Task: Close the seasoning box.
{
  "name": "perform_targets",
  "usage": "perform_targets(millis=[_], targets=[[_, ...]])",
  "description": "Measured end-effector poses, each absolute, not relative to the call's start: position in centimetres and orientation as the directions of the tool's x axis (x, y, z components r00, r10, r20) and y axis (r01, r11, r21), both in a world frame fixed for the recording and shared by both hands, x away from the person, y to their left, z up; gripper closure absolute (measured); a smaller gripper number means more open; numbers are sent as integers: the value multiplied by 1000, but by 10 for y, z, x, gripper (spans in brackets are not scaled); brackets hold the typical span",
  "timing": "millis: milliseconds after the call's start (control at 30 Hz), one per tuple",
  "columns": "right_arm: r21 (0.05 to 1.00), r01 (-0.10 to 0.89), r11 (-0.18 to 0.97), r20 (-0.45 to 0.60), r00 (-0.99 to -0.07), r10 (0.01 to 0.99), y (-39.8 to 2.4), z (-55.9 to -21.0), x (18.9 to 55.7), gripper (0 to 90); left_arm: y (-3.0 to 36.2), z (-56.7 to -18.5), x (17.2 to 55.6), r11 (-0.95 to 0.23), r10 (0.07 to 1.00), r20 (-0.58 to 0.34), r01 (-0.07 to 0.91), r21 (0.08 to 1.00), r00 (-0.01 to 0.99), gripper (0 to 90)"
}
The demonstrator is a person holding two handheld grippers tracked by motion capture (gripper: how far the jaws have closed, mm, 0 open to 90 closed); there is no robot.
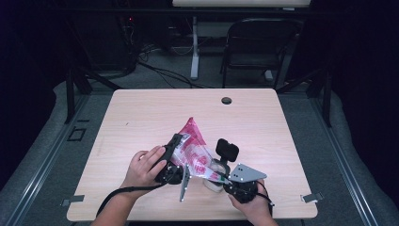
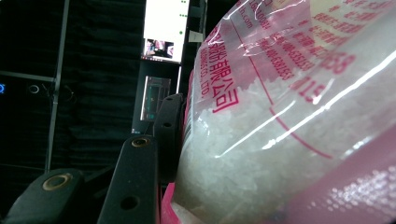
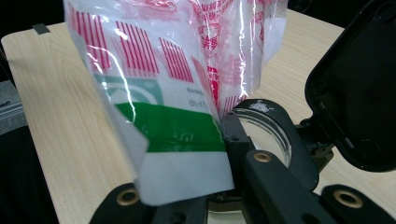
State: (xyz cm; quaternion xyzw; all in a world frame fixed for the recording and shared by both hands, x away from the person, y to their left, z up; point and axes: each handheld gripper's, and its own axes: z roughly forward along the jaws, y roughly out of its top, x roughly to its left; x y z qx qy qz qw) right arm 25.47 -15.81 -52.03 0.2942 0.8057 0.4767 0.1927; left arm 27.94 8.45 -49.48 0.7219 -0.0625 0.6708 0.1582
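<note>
A clear plastic bag [image 1: 193,148] with red print, full of white grains, hangs tilted above the wooden table [image 1: 141,117]. My left gripper [image 1: 181,143] is shut on the bag's fat middle; in the left gripper view one black finger [image 2: 135,182] presses against the bag [image 2: 280,116]. My right gripper [image 1: 219,175] is shut on the bag's flat end with its green band [image 3: 168,126], pinched at the jaw tips [image 3: 226,135]. Under that end stands a small round container [image 1: 214,182] with its black flip lid [image 1: 227,149] open; its rim [image 3: 275,126] sits just behind my right jaws.
A round cable hole [image 1: 227,100] lies near the table's far edge. Grey tape marks [image 1: 312,197] sit at the near corners. A dark chair [image 1: 259,42] and a desk leg [image 1: 194,47] stand on the floor beyond the table.
</note>
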Motion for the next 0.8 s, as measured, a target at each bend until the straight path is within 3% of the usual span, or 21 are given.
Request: perform_targets(millis=[800], targets=[[879,291,379,-34,-753,657,-159,-520,253,896,83,-495,279,-940,123,988,-307,146,93,619]])
